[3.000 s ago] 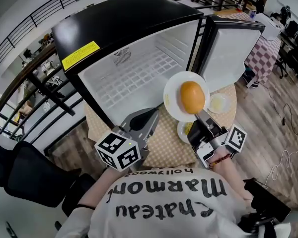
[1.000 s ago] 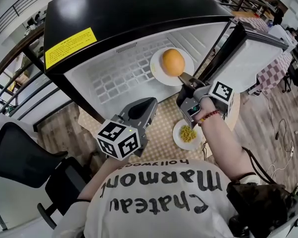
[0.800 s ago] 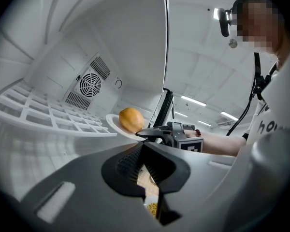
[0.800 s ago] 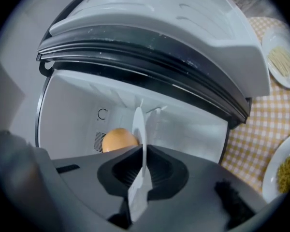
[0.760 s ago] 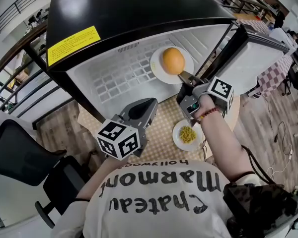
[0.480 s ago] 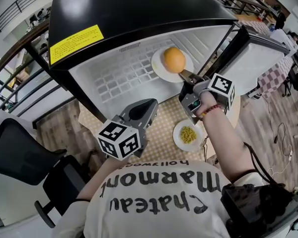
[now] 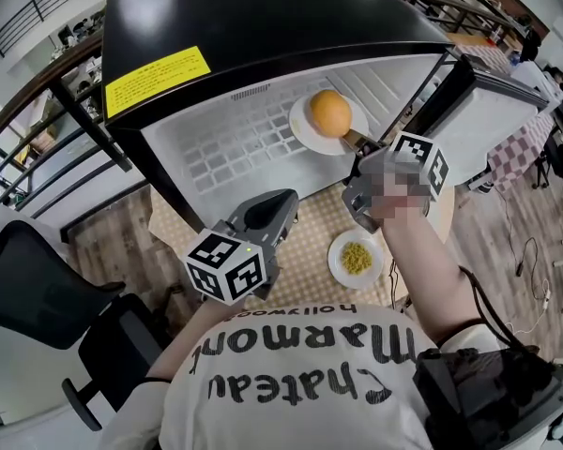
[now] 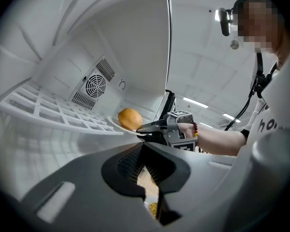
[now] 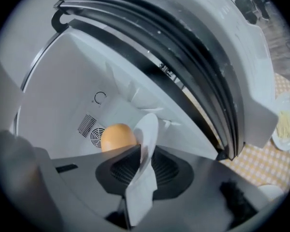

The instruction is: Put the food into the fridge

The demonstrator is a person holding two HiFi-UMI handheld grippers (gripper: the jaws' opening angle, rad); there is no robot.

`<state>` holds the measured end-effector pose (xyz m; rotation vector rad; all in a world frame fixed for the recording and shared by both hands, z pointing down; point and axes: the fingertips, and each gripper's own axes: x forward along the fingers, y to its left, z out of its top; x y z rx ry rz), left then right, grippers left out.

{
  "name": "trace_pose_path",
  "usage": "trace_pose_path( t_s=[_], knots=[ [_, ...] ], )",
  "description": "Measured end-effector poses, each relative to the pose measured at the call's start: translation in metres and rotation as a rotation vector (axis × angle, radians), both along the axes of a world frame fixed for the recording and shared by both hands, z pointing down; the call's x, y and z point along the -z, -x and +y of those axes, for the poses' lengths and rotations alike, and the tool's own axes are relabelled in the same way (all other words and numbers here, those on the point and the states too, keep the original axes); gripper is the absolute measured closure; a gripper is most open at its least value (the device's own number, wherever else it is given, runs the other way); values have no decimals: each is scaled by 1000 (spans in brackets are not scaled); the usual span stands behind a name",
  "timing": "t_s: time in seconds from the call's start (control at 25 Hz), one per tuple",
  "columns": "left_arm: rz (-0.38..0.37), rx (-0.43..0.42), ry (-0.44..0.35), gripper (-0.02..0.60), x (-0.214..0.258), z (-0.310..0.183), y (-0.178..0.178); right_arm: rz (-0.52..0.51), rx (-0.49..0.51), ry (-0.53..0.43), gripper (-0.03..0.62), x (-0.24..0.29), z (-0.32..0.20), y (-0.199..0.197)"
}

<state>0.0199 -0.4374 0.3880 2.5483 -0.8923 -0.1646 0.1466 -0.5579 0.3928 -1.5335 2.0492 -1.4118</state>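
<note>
The right gripper point(image 7: 355, 141) reaches into the mouth of the fridge point(image 7: 263, 17), and its jaws are opening with the near rim of the white plate point(image 7: 305, 127) between them; in the right gripper view point(image 9: 142, 151) the rim runs edge-on through the tips with hardly any gap on either side. The plate lies on the white grid shelf point(image 7: 230, 153) at its right end, carrying the round orange food point(image 7: 330, 113), which sits just beyond the jaw tips and in front of the round vent point(image 9: 95, 135) on the back wall. Close on the right of this gripper runs the fridge's side wall, then the dark ribbed edge of the open door point(image 7: 488, 129), so room is tight on that side, while to the left the shelf stretches away as open grid. The left gripper point(image 7: 286, 200) hangs nearer and lower, outside the fridge's front edge and well apart from the plate, its jaws point(image 8: 142, 146) drawn together on nothing. Below both, on the checked cloth point(image 7: 310, 251), stands a small dish of yellow food point(image 7: 357, 258), near the right forearm
</note>
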Motion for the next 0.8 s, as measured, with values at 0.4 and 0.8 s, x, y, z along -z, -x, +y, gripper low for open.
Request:
trace_pose_path(
  t_s=[0.4, 0.8],
  knots=[
    [3, 9, 9, 575, -3, -2, 3, 159, 24, -31, 495, -1, -16, 1],
    [-11, 14, 4, 575, -2, 1, 4, 357, 20, -73, 468, 8, -17, 0]
  ],
)
